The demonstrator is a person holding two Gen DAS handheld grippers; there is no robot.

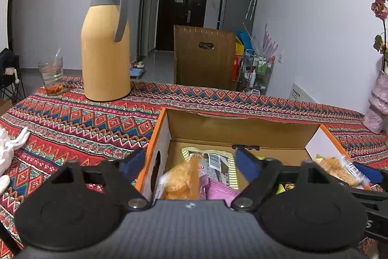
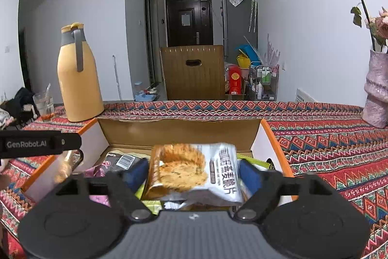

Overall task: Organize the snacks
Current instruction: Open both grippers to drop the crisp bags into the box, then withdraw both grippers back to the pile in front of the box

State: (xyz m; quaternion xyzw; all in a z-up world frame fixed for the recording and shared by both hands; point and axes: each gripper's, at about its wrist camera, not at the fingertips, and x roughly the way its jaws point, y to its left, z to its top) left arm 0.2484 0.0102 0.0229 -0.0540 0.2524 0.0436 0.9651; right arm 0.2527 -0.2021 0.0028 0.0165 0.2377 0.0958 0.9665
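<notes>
Holding both grippers over the cardboard box (image 2: 184, 131), we see the right gripper (image 2: 194, 172) wide open – a snack packet (image 2: 194, 171) lies loose between its fingers. Our left gripper (image 1: 188, 164) is open too, above another snack packet (image 1: 178, 177) inside. Beyond the far box edge the thermos (image 1: 105, 45) and glass (image 1: 51, 72) stand well apart; the vase (image 2: 377, 94) stands far right, with bare tablecloth (image 1: 84, 118) between.

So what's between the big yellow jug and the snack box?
Only bare patterned tablecloth lies between the yellow jug and the snack box. The left wrist view shows that stretch best.
</notes>
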